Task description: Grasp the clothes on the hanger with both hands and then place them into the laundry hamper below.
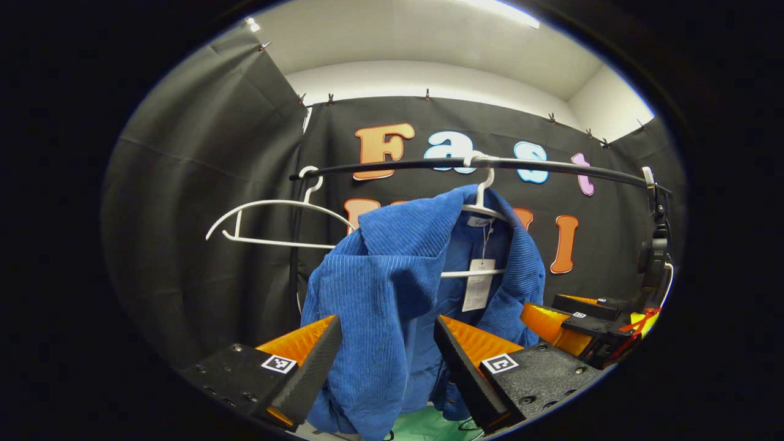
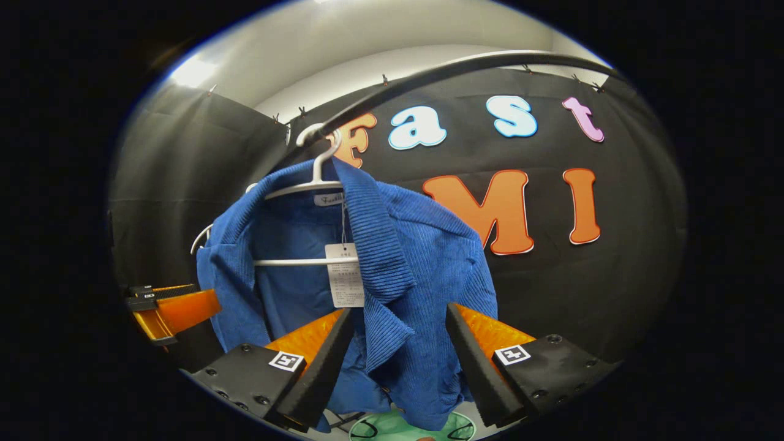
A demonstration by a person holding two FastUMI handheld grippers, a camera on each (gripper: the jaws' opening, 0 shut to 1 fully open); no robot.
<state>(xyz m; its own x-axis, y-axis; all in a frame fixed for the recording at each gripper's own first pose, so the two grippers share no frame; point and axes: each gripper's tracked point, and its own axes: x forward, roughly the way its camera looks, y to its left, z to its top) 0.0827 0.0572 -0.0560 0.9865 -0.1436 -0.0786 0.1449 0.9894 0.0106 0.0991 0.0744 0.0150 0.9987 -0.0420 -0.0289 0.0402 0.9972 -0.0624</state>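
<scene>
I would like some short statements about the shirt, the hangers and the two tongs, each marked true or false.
1. The shirt is blue. True.
2. The shirt lies in the hamper. False: it hangs on a white hanger on the rail.
3. A second hanger, with nothing on it, hangs on the rail. True.
4. The left tongs are shut on the shirt. False: the jaws stand open, with cloth between them.
5. The right tongs are open. True.
6. No tag hangs inside the shirt. False: a paper tag hangs below the collar.
</scene>
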